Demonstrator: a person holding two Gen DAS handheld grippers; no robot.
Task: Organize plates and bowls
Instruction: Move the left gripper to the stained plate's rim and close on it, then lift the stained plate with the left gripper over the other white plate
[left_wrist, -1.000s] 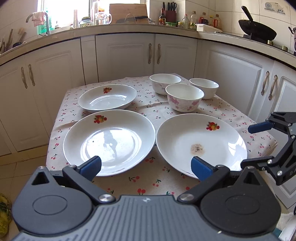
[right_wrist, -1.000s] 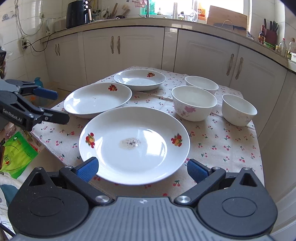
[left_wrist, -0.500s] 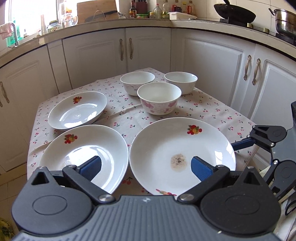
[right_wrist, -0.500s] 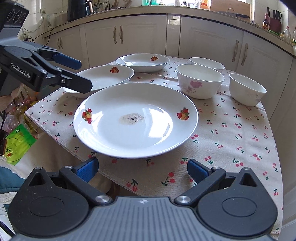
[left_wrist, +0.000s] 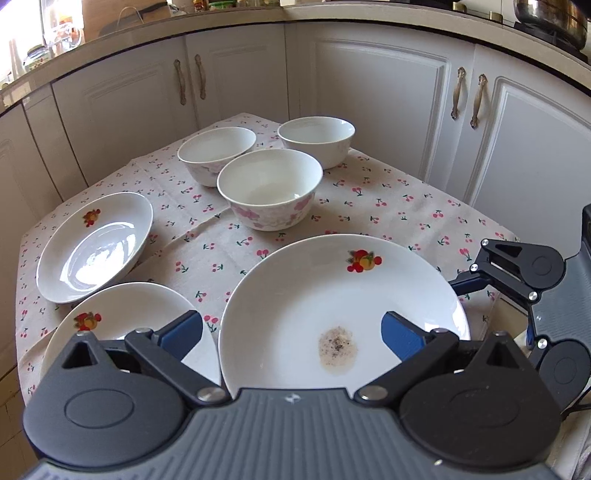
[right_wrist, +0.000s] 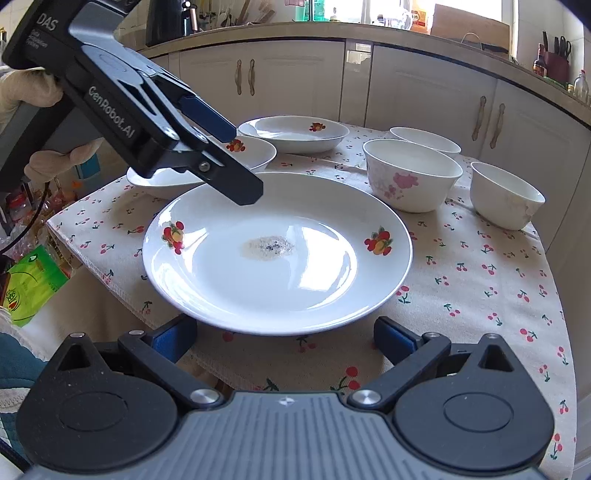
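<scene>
at far left on the cloth-covered counter (left_wrist: 406, 206) sits a deep plate (left_wrist: 94, 247), with a second plate (left_wrist: 125, 314) just in front of it. the left hand-held gripper (left_wrist: 291, 332) hangs above the near edge, fingers spread wide, holding nothing. between its fingers lies the large plate (left_wrist: 332, 295), with a speckled stain (left_wrist: 338, 347) at its centre. behind it stand three bowls; the nearest is the pink-flowered bowl (left_wrist: 271, 192). at right, the right hand-held gripper (right_wrist: 284, 336) is spread too, empty, low at the plate's rim, possibly just short of touching it.
</scene>
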